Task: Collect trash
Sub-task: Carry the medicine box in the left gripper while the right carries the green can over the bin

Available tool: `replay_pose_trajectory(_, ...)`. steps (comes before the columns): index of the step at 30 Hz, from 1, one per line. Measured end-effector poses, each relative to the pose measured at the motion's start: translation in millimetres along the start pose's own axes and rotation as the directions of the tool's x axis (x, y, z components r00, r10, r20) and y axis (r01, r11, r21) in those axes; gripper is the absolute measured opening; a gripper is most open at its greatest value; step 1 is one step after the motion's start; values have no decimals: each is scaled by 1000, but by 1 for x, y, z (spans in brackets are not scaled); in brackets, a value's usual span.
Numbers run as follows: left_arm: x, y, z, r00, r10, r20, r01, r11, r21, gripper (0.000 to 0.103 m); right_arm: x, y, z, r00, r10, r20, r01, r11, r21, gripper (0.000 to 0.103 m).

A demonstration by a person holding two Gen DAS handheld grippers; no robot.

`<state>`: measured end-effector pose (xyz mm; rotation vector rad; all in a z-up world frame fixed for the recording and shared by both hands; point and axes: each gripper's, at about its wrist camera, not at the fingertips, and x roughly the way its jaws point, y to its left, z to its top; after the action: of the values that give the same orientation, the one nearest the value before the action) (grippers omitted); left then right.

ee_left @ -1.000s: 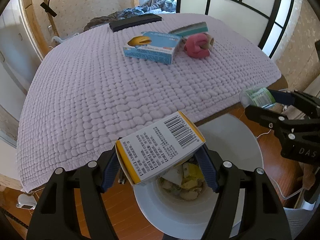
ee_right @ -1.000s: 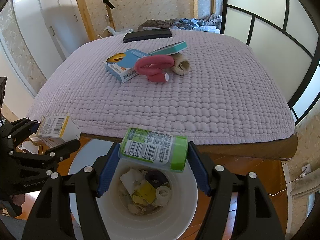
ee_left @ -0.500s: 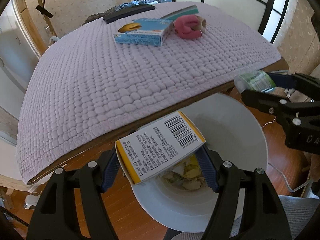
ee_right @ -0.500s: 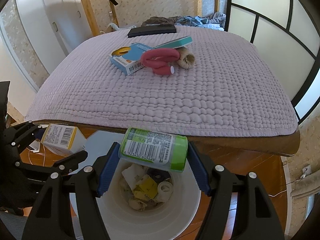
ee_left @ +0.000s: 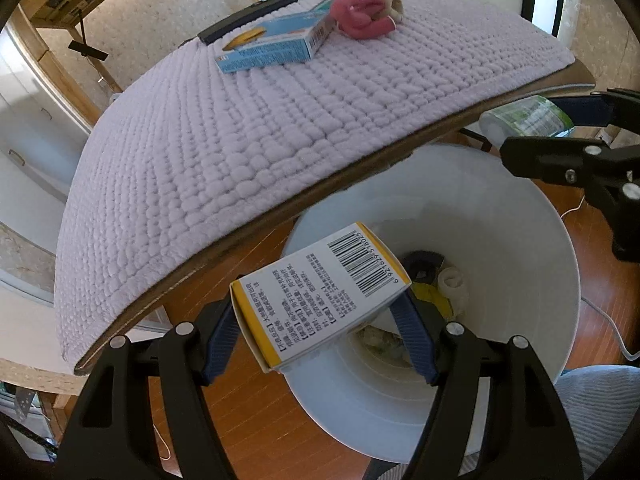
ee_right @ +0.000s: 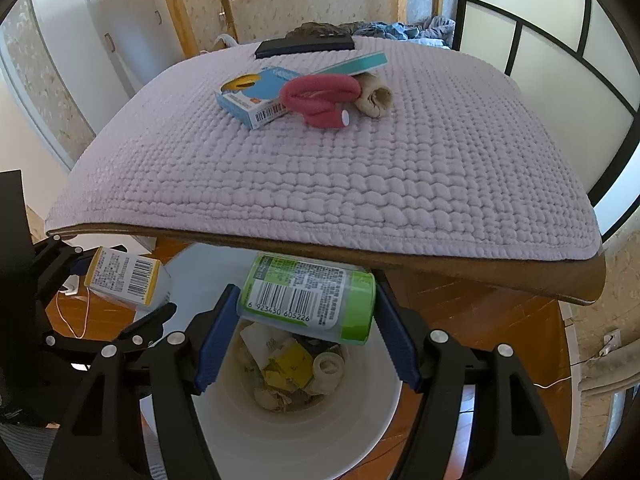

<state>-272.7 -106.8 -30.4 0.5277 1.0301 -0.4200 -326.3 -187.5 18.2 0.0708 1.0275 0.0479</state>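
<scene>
Two pieces of trash held over the white bin

A white and yellow box with a black barcode is tilted and pinched in the left tongs, above the open white bin. A green and white bottle lies on its side, squeezed in the right tongs, right over the bin too. Down in the bin lie scraps: yellow paper, a small white roll and crumpled bits. The bin stands on the wood floor, partly under the table edge.
</scene>
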Motion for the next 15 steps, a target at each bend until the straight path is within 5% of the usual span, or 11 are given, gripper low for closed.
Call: replay_pose_trajectory(15, 15, -4, -8, 999, -25, -41, 25, 1000, 19, 71, 18, 4, -14, 998, 13, -62, -14, 1000, -5, 67)
